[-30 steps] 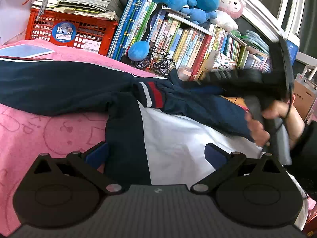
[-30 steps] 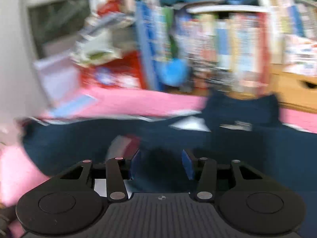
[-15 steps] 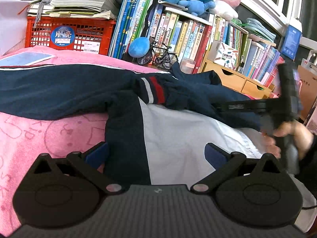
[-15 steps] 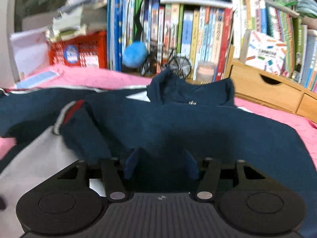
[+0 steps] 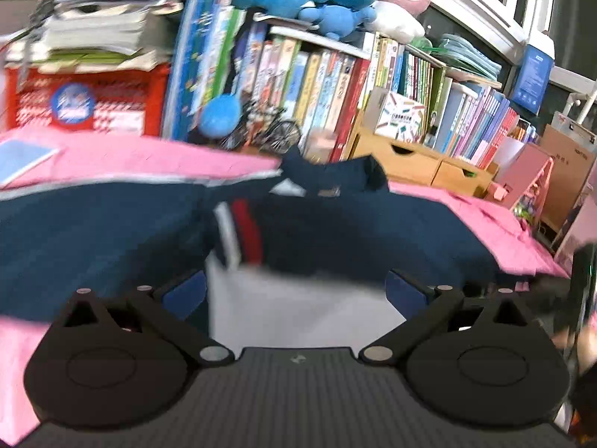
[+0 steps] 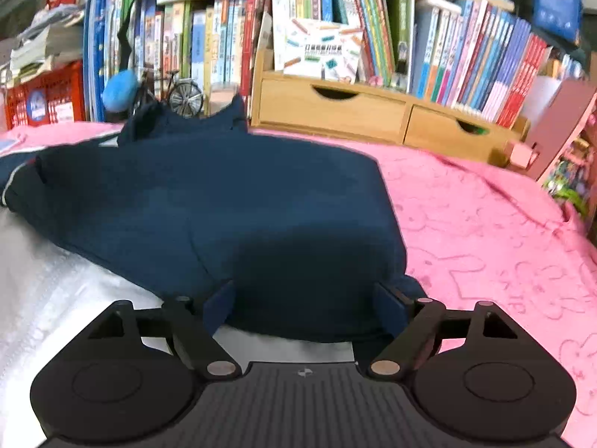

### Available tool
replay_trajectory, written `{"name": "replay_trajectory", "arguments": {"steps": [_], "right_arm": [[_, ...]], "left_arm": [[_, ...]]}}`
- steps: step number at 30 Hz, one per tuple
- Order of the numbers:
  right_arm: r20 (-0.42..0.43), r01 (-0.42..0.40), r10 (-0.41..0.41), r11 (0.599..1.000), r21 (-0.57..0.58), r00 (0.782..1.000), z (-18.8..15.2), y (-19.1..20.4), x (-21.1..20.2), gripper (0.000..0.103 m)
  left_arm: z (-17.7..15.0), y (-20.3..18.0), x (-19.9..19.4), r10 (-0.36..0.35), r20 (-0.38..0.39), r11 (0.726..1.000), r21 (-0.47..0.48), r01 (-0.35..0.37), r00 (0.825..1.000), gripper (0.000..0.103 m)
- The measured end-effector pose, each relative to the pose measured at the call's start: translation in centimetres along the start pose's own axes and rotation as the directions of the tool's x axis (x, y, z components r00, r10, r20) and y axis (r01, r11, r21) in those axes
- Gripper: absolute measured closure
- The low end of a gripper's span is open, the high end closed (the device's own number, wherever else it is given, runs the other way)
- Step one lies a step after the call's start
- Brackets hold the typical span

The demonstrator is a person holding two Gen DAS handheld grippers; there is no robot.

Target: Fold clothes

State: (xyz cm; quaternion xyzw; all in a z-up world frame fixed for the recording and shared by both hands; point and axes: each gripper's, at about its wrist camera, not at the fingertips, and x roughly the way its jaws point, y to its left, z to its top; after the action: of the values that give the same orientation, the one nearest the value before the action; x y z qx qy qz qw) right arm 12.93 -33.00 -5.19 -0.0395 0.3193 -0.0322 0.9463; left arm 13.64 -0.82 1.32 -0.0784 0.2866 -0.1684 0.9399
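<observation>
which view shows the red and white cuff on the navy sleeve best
The left wrist view: the cuff lies mid-frame, both stripes visible though blurred. The right wrist view catches only a pale sliver of it at the far left edge, no red visible.

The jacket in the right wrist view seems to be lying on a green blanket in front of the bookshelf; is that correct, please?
Not quite: the blanket is pink, not green, as the right wrist view shows. The navy jacket does lie on it in front of the bookshelf.
</observation>
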Motion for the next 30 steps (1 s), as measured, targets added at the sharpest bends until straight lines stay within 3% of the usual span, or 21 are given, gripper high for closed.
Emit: {"name": "replay_trajectory", "arguments": {"steps": [5, 10, 19, 24, 28, 30], "right_arm": [[-0.024, -0.036, 0.037, 0.997, 0.063, 0.999, -0.1, -1.1, 0.5, 0.013], [-0.03, -0.04, 0.042, 0.996, 0.075, 0.999, 0.1, -1.3, 0.4, 0.012], [-0.047, -0.04, 0.044, 0.995, 0.088, 0.998, 0.1, -1.3, 0.9, 0.002], [-0.044, -0.047, 0.051, 0.995, 0.089, 0.998, 0.1, -1.4, 0.8, 0.0], [0.0, 0.021, -0.021, 0.998, 0.061, 1.0, -0.9, -0.4, -2.0, 0.0], [0.039, 0.009, -0.011, 0.998, 0.054, 0.999, -2.1, 0.5, -4.8, 0.0]], "left_arm": [[1.7, -2.2, 6.1, 0.062, -0.039, 0.996, 0.062, -0.059, 0.997, 0.0], [0.0, -1.3, 10.9, 0.238, -0.144, 0.967, 0.127, -0.221, 0.96, 0.0], [-1.1, -0.5, 11.3, 0.252, -0.122, 0.961, 0.148, -0.234, 0.96, 0.0], [-0.4, -1.7, 9.0, 0.286, -0.165, 0.954, 0.137, -0.266, 0.944, 0.0], [-1.7, -4.2, 3.3, 0.247, -0.149, 0.96, 0.176, -0.22, 0.958, 0.0], [-2.8, -5.4, 0.7, 0.236, -0.145, 0.96, 0.186, -0.207, 0.961, 0.0]]}}
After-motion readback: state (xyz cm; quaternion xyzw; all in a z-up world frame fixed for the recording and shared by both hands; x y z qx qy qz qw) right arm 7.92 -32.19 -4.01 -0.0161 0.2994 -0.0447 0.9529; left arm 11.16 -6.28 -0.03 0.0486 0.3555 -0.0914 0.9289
